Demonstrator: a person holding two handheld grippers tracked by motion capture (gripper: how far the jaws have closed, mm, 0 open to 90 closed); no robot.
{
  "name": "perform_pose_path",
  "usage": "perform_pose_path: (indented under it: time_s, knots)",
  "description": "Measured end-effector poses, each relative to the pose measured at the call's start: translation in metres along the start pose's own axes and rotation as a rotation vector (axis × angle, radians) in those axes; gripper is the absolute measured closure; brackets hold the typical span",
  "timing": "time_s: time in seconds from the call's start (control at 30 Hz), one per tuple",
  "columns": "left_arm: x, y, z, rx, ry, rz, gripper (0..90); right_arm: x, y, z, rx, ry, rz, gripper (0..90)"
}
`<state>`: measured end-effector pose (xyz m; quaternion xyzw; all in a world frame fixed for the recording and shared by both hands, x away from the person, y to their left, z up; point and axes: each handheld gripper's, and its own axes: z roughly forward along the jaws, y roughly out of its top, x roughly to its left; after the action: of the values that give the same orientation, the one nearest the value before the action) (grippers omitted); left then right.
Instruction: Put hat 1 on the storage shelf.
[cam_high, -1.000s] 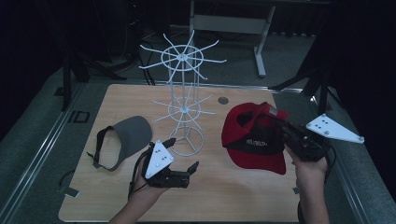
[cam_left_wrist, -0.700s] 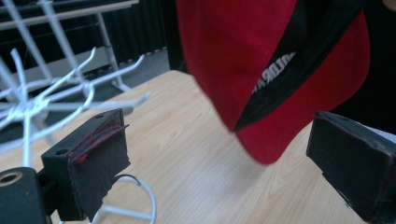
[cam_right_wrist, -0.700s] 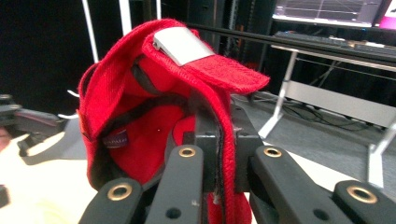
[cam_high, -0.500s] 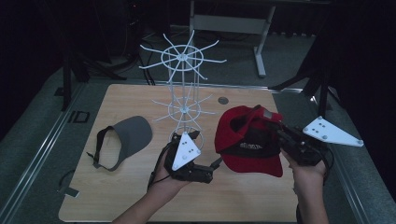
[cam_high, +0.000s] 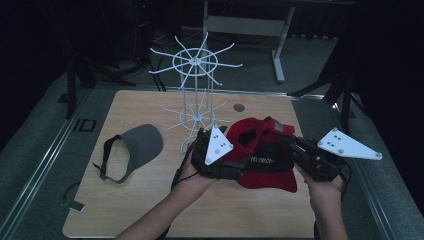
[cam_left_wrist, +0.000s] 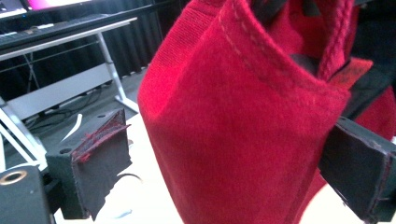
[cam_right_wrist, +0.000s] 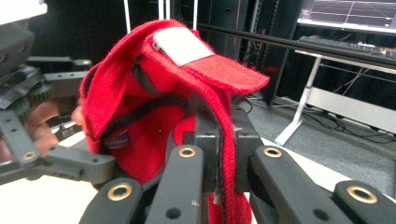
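Left hand-held gripper (cam_high: 239, 171) is seen just left of centre in the high view, carried by the left hand (cam_high: 192, 167), with its grey three-cornered plate (cam_high: 217, 144) tilted on top. Its jaws are spread: in the left gripper view the two black pads stand well apart, and a fold of the red cap (cam_left_wrist: 243, 121) is seen between them, touching neither pad as far as can be told.

Further left on the worktop (cam_high: 150, 210) a grey visor (cam_high: 135, 150) is laid flat, well apart from both hands. Behind the left hand a white wire rack (cam_high: 196, 95) is stood upright near the middle of the worktop, its spokes fanned out at two levels. A small dark round disc (cam_high: 238, 107) is seen on the worktop just right of the rack.

The red cap (cam_high: 260, 150) is held up at centre-right, between the two hands, its opening turned toward the left one and its lower edge close to or on the worktop; which, cannot be told.

Right hand-held gripper (cam_right_wrist: 219, 154) is pressed together, and the cap's rim is pinched between its jaws, as shown in the right gripper view, where a red strap with a white patch (cam_right_wrist: 180, 44) is folded over the top. The right hand (cam_high: 325, 190) is seen at the right edge of the worktop.
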<state>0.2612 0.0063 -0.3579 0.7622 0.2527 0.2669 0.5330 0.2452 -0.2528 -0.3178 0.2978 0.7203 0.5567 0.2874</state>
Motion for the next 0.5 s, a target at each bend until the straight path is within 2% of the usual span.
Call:
perform_pose_path:
  time_s: [0.17,0.3,0.37,0.4,0.43,0.5]
  knots:
    - [0.0005,0.0025,0.0044,0.018,0.003,-0.003,12.9,0.0011,-0.0013,0.001,0.004,0.013,0.006,85.3]
    - [-0.0025,0.0058,0.0063,0.025,0.038,0.005,17.8,0.0024,-0.0026,0.0021,0.005,0.013,0.005,85.3]
    - [-0.0049,0.0076,0.0058,0.016,0.066,0.016,31.3,0.0025,-0.0033,0.0025,0.006,0.013,0.005,85.3]
    - [-0.0049,0.0076,0.0058,0.016,0.066,0.016,38.8,0.0025,-0.0033,0.0025,0.006,0.013,0.005,85.3]
    - [-0.0058,0.0085,0.0054,0.011,0.081,0.015,38.8,0.0026,-0.0039,0.0022,0.003,0.013,0.006,85.3]
    - [-0.006,0.0096,0.0052,0.004,0.094,-0.003,62.6,0.0028,-0.0051,0.0014,0.001,0.015,0.011,85.3]
